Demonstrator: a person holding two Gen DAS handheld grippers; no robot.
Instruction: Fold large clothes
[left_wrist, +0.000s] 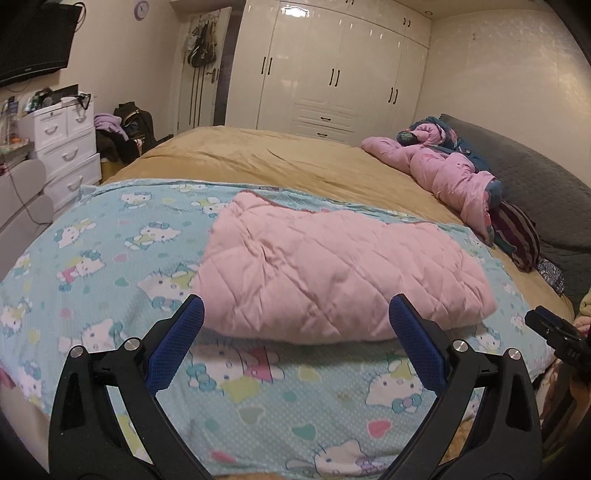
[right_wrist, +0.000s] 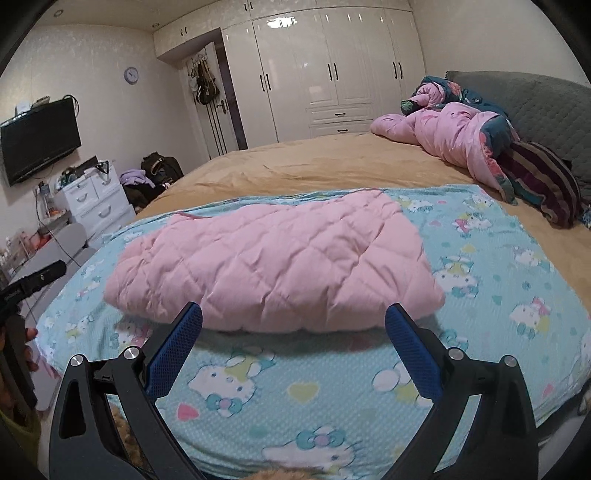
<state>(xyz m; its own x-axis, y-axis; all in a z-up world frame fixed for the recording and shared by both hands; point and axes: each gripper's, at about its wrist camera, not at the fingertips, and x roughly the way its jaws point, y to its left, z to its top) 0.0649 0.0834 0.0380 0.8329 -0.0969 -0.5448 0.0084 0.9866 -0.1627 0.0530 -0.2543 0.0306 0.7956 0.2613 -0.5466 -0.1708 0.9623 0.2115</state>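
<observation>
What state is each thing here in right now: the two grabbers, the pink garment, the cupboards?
Left gripper: open, empty.
Right gripper: open, empty.
Pink quilted garment: folded, lying on the cartoon-cat sheet.
Pink duvet: crumpled by the headboard.
Wardrobe doors: shut.

Ahead of the spread jaws, the bed (left_wrist: 258, 158) is covered by a cat-print sheet (left_wrist: 110, 251); a folded pink quilted garment (left_wrist: 332, 273) is laid on it, a crumpled pink coat (left_wrist: 450, 173) beyond.

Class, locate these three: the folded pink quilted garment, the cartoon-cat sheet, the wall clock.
folded pink quilted garment (left_wrist: 332, 273): left wrist view, centre of top panel.
cartoon-cat sheet (left_wrist: 110, 236): left wrist view, bare printed area.
wall clock (right_wrist: 131, 75): right wrist view, face.
</observation>
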